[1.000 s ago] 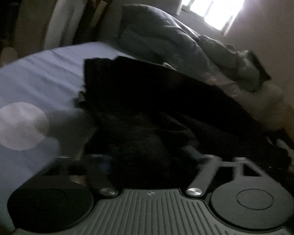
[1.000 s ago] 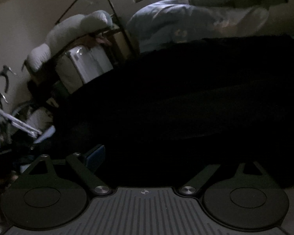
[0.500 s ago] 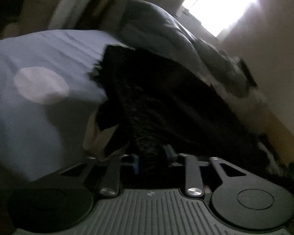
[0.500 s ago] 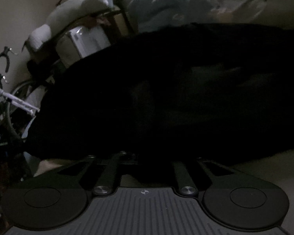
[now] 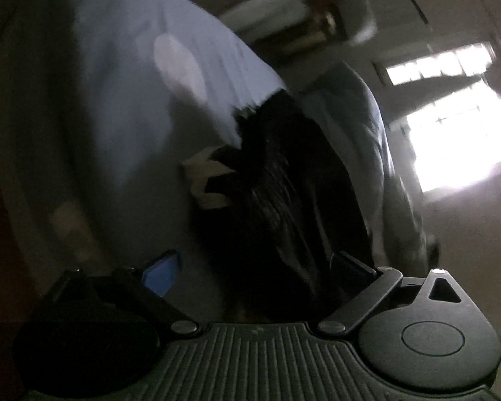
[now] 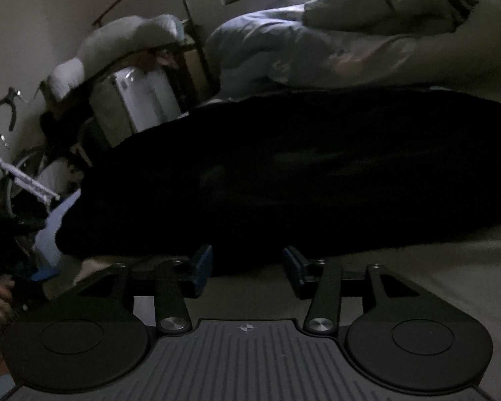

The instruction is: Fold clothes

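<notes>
Garment: black, fuzzy-looking piece of clothing (image 6: 300,173) lying on the pale blue bed sheet (image 5: 123,77), just ahead of both pairs of fingers.
Progress: judged partly folded, lying as one long band; a pale inner patch (image 5: 207,180) shows at one edge; further folds seem left.
Long axis: crosswise ahead of the right gripper (image 6: 247,267); running away from the left gripper (image 5: 260,267).
Left fingers: wide, jaws just opened, cloth between but untouched.
Right fingers: half apart, just reopened, cloth edge between, unpinched.

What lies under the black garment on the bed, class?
The black garment lies on the pale blue sheet, with a pale cloth poking out beneath its edge. Anything else under it is covered.
</notes>
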`<state>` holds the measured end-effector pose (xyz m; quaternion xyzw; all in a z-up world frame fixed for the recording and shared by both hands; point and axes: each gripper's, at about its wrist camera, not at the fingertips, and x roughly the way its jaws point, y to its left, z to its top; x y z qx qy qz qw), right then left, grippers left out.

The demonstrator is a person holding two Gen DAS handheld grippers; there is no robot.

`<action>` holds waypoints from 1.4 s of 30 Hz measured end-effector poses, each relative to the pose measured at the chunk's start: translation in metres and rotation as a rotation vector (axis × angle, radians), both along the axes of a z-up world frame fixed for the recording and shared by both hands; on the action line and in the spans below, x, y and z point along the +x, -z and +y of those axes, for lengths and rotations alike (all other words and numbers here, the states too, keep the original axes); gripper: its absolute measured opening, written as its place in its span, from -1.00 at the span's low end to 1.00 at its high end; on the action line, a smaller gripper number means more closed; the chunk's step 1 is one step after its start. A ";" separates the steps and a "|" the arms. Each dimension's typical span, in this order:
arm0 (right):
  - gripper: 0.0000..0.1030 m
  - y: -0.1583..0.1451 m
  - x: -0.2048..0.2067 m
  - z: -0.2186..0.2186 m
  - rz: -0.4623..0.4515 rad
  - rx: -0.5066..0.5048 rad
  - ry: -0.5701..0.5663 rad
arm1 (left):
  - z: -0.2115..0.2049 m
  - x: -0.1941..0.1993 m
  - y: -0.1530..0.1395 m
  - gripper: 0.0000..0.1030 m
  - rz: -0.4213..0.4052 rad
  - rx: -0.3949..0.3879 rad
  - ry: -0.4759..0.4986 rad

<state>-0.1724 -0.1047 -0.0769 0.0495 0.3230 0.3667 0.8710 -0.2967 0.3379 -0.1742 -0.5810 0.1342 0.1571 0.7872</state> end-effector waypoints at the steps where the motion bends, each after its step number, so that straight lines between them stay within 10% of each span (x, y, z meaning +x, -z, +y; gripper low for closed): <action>1: 0.00 -0.002 -0.001 -0.001 0.003 0.006 0.003 | 0.001 0.006 0.006 0.96 0.002 -0.027 -0.028; 7: 0.06 -0.023 -0.008 0.000 -0.018 0.027 -0.022 | 0.008 0.035 0.011 0.91 -0.027 -0.013 -0.113; 10: 0.12 -0.037 -0.007 0.004 -0.037 0.034 -0.036 | 0.014 0.039 0.002 -0.21 0.001 -0.028 -0.143; 12: 0.12 -0.047 -0.004 0.006 -0.047 0.046 -0.042 | 0.013 0.043 -0.015 -0.30 0.002 0.028 -0.128; 25: 0.35 -0.177 0.047 0.063 -0.079 0.097 -0.283 | -0.134 0.105 -0.140 -0.42 -0.138 0.688 0.041; 32: 0.54 -0.216 0.068 0.127 -0.181 -0.126 -0.420 | -0.197 0.125 -0.136 -0.42 -0.192 0.770 0.130; 42: 0.55 -0.174 0.106 0.160 -0.056 -0.267 -0.416 | -0.245 0.131 -0.117 -0.42 -0.169 0.902 0.166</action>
